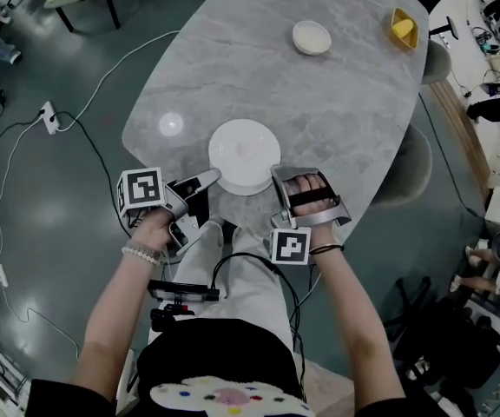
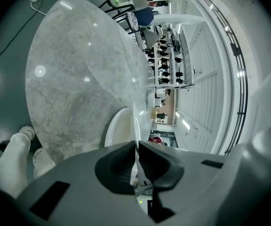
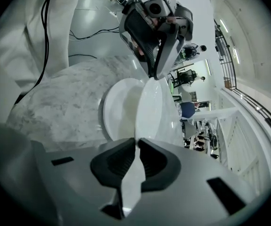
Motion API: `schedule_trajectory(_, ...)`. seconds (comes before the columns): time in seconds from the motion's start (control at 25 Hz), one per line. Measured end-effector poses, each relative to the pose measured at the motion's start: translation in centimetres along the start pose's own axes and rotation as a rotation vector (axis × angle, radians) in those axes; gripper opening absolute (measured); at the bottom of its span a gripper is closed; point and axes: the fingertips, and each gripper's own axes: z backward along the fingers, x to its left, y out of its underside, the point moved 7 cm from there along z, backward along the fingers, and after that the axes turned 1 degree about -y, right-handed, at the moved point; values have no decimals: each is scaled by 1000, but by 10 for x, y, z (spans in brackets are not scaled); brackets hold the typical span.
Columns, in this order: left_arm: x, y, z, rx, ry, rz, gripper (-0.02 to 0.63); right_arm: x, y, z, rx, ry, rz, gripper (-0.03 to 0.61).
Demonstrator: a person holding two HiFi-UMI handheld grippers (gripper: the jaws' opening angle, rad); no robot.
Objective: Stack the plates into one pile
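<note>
1. Right at the person's edge of the grey marbled surface sits the large white plate, held from both sides.
2. Left tool: clenched on the plate's left rim. In the left gripper view the thin rim runs straight into the nearly closed gap between the dark pads, which press on it from both sides.
3. Right tool: likewise clamped on the opposite rim. In the right gripper view the rim passes between the pads and the other tool shows at the plate's far edge.
4. Both gripper views see the plate edge-on, with its underside turned toward the stone, so it seems to be raised off the surface (the head view alone does not settle this).
5. A small white plate lies well apart, toward the far end of the surface, untouched.
6. A yellow dish stands near the far right edge, beside the small plate but not touching it.
7. The person's pale trousers show just under the near edge.
</note>
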Motion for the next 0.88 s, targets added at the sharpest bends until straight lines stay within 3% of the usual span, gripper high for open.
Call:
schedule_trajectory(0.52, 27, 5, 2, 25, -65, 1, 25, 15, -5, -1, -35, -78, 46, 43)
schedule_trajectory(0.88, 36, 5, 0, 48, -98, -5, 25, 12, -6, 0, -57, -114, 9, 55)
